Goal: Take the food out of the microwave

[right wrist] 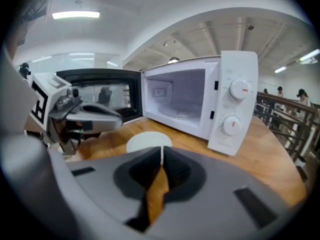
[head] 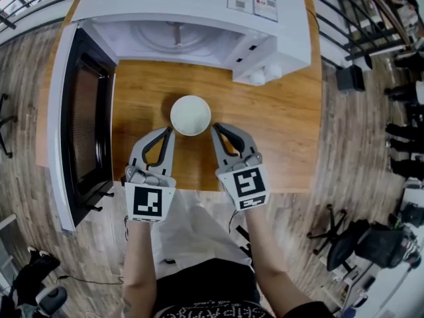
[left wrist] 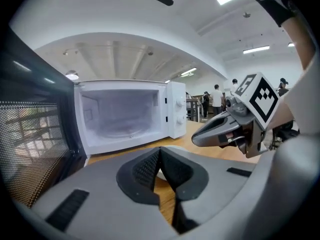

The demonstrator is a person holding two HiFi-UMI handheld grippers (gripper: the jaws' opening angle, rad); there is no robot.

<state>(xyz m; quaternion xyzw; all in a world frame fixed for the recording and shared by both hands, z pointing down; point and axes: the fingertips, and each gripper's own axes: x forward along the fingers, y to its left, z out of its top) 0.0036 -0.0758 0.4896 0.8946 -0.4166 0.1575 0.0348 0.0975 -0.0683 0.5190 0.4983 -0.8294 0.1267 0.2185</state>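
The white round bowl (head: 191, 115) shows pale against the warm orange-brown wooden bench (head: 285, 124). The boxy white microwave oven (head: 199, 12) has a black-framed door (head: 83, 124) with a fine dotted mesh. The left claw (head: 170, 130) and right claw (head: 213, 128) are grey, with black ribbed pads and black-and-white square markers. The plank floor (head: 26, 65) is streaky grey-brown.

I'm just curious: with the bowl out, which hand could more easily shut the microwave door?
Probably left. The door hangs open on the left gripper's side; the right gripper is across the bowl. Both pinch its rim now.
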